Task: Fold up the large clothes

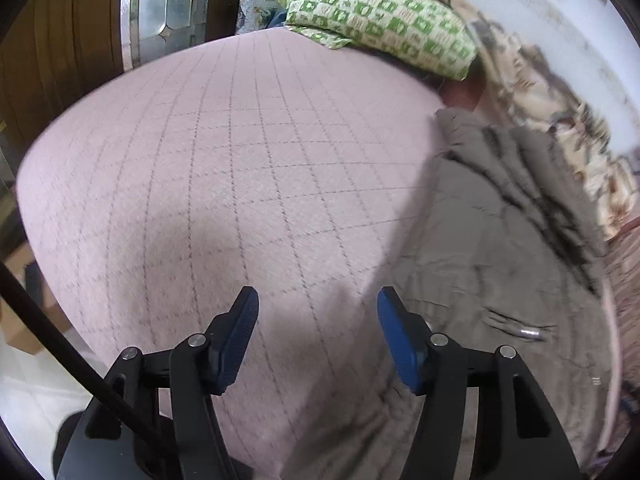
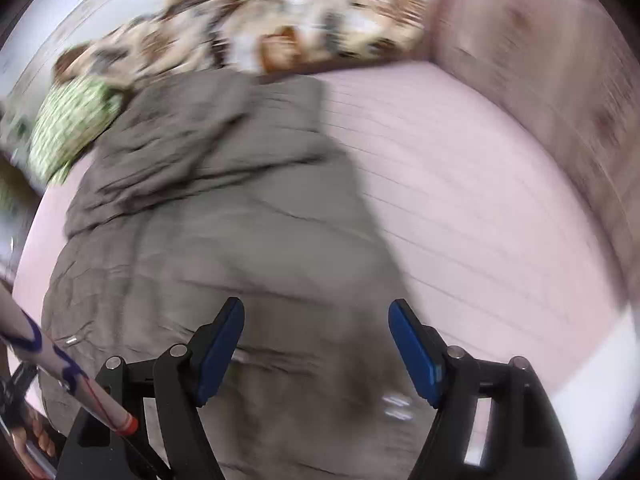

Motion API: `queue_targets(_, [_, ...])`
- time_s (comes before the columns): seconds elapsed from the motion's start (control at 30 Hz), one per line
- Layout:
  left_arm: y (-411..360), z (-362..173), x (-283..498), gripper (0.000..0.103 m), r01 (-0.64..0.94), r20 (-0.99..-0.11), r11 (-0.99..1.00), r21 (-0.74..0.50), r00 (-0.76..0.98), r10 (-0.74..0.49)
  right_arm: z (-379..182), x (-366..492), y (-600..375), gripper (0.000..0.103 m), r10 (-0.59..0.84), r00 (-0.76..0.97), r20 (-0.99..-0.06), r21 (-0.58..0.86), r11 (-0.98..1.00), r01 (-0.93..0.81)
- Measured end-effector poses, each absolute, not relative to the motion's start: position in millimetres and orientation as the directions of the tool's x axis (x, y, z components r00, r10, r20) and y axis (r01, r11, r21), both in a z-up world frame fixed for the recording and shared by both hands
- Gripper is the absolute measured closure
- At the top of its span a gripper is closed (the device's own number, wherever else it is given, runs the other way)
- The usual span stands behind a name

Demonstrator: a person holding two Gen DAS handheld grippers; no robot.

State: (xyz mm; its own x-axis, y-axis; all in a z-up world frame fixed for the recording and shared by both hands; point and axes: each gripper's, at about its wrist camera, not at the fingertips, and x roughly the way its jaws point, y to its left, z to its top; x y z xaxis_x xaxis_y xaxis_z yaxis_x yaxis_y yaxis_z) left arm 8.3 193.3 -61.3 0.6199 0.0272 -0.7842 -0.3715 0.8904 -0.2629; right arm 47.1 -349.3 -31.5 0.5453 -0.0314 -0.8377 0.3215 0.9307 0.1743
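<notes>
A green-checked pillow (image 1: 380, 16) lies at the far edge of the pink quilted bed (image 1: 224, 168), beside a floral blanket (image 2: 280, 28).

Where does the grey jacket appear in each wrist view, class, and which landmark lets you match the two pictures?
Left wrist view: the grey jacket fills the right side, lying on the pink bedcover.
Right wrist view: the grey jacket fills the centre and left, reaching under the open gripper.
Shared landmark: the green checked pillow beyond the jacket's far end.

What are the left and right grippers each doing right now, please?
Left gripper: jaws open, holding nothing, above the pink bedcover.
Right gripper: jaws open, holding nothing, above the grey jacket.
</notes>
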Motion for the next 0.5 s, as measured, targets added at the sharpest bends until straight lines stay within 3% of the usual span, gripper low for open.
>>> queue_targets(0.27, [207, -69, 13, 0.032, -0.288, -0.775, 0.824, -0.489, 0.577, -0.258, -57, 11, -403, 0.018, 0.001, 0.551, -0.835, 0.267, 0.875, 0.403])
queue_targets(0.5, [205, -76, 48, 0.027, -0.231, -0.768, 0.796, -0.559, 0.506, -0.392, -83, 13, -420, 0.018, 0.155, 0.601, -0.784, 0.464, 0.789, 0.402])
